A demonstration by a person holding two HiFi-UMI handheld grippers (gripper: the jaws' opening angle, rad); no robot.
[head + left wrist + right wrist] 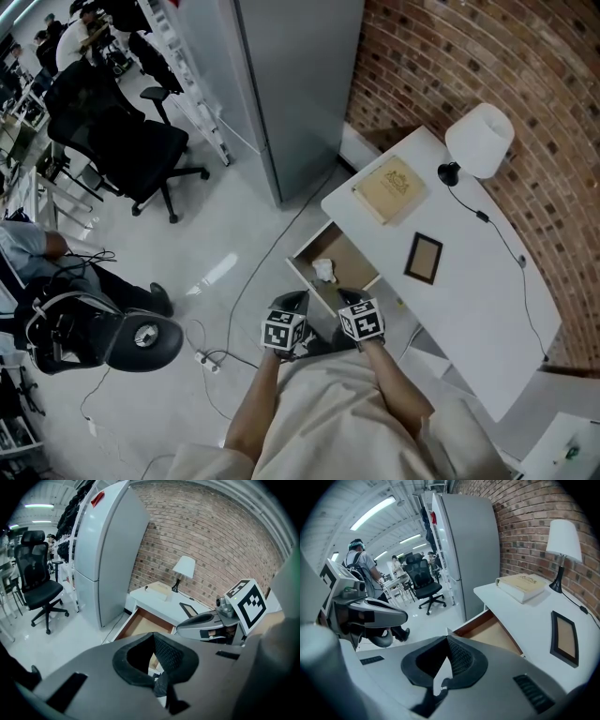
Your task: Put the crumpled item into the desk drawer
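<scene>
A crumpled white item lies inside the open wooden drawer of the white desk. Both grippers hover side by side just in front of the drawer, close to the person's body. The left gripper is shut with nothing in it, its tips meeting in the left gripper view. The right gripper is also shut and empty. The drawer shows ahead of the jaws in both gripper views. Neither gripper touches the crumpled item.
On the desk lie a tan book, a dark picture frame and a white lamp with its cable. A grey cabinet stands left of the desk, against a brick wall. Office chairs and floor cables lie to the left.
</scene>
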